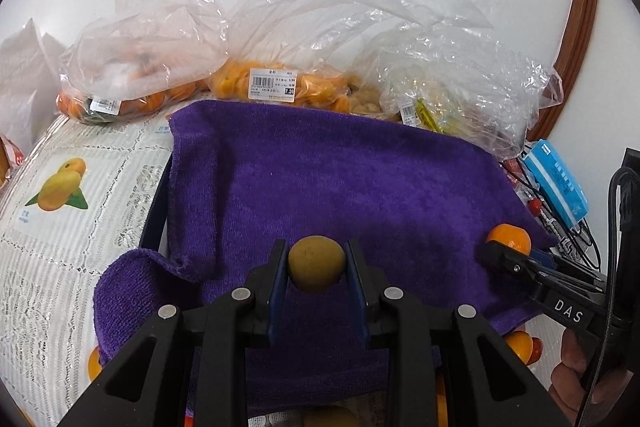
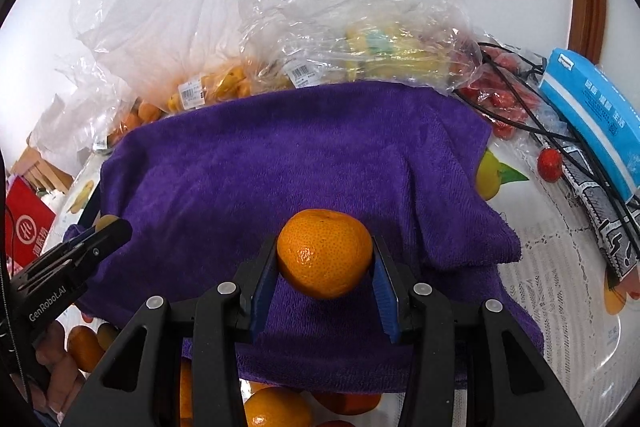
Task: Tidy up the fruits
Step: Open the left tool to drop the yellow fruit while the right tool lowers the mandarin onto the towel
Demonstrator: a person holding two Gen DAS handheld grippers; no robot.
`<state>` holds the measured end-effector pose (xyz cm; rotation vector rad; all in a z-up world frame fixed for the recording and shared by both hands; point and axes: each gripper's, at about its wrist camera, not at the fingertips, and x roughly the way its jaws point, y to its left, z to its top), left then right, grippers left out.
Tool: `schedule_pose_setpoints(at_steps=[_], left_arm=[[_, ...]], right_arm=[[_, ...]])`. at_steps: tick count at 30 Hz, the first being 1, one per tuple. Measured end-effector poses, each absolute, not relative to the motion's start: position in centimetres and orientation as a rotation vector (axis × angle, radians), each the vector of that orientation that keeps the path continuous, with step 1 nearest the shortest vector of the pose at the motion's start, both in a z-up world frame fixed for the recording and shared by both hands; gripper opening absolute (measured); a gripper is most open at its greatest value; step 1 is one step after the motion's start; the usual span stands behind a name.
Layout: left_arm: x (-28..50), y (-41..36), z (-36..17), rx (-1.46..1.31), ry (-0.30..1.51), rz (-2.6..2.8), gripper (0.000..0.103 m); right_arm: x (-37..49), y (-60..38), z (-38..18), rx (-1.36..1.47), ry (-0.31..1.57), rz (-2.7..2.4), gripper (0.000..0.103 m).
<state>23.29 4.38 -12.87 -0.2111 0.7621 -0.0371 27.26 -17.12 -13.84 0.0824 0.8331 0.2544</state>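
Observation:
My left gripper (image 1: 316,263) is shut on a small brownish-yellow round fruit (image 1: 317,263) held over a purple towel (image 1: 320,179). My right gripper (image 2: 325,259) is shut on an orange mandarin (image 2: 325,253) above the same purple towel (image 2: 280,155). In the left wrist view the right gripper (image 1: 505,254) shows at the right edge with the mandarin (image 1: 510,237). The left gripper (image 2: 105,229) enters the right wrist view from the left, with a sliver of its fruit (image 2: 105,221). Loose oranges (image 2: 276,407) lie below the towel's near edge.
Clear plastic bags of orange fruit (image 1: 276,83) and yellow fruit (image 1: 436,99) stand behind the towel. A blue box (image 2: 592,115), black cables (image 2: 532,119) and red fruits (image 2: 550,165) lie at the right. A fruit-printed tablecloth (image 1: 80,187) covers the table. A red box (image 2: 24,223) sits at far left.

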Motion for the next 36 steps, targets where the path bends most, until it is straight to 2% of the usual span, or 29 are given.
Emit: schedule_pose_setpoints(at_steps=[19, 21, 23, 29, 36], left_arm=[[22.6, 4.3, -12.4, -0.220, 0.733, -0.057, 0.027], [22.5, 4.4, -12.2, -0.229, 0.721, -0.067, 0.031], [22.3, 4.5, -12.0, -0.239, 0.709, -0.071, 0.040], [22.0, 4.7, -11.6, -0.252, 0.692, -0.081, 0.046], [21.9, 4.8, -11.6, -0.251, 0.686, -0.071, 0.047]], right_arm=[[26.6, -17.4, -13.1, 0.081, 0.784, 0.251, 0.046], [26.6, -17.3, -13.1, 0.080, 0.782, 0.258, 0.047], [26.5, -17.1, -13.1, 0.069, 0.774, 0.255, 0.047], [26.0, -17.1, -12.7, 0.051, 0.744, 0.229, 0.047], [25.9, -17.0, -12.7, 0.043, 0.729, 0.242, 0.047]])
